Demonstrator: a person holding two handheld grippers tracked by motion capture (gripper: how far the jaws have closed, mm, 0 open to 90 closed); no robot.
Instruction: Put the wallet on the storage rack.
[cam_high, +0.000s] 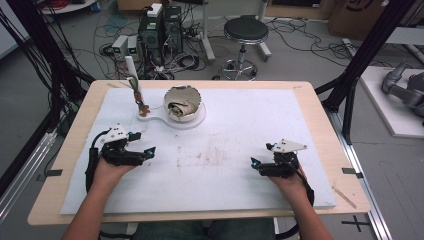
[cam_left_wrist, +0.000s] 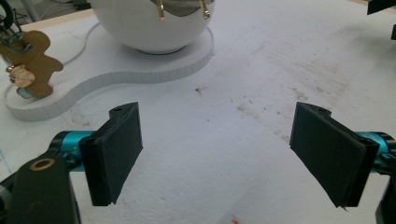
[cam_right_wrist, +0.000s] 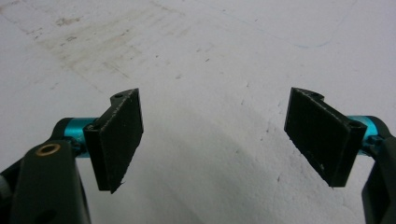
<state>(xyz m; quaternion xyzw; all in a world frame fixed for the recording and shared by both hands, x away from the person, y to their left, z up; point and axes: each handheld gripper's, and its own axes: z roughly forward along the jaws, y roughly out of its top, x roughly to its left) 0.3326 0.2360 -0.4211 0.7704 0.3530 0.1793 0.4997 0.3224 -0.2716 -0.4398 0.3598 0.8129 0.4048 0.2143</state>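
Bowl (cam_high: 183, 104), white and round, stands on a flat white base (cam_high: 165, 120) at the far left-middle of the table (cam_high: 310, 100), with crumpled greyish stuff inside that is hard to make out; in the left gripper view its top is cut off. A small brown gingerbread-man charm (cam_left_wrist: 35, 63) stands on the base's narrow end. Left gripper (cam_high: 145, 152) and right gripper (cam_high: 257, 165) rest near the table's front, well apart, both with jaws wide and empty.

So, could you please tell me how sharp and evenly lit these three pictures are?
High view: soft overall, evenly lit, faint shadows under the left gripper and right gripper. Left gripper view: the white bowl is bright and slightly blown out, the gingerbread-man charm a little blurred. Right gripper view: the foam mat is in flat light, with soft jaw shadows.
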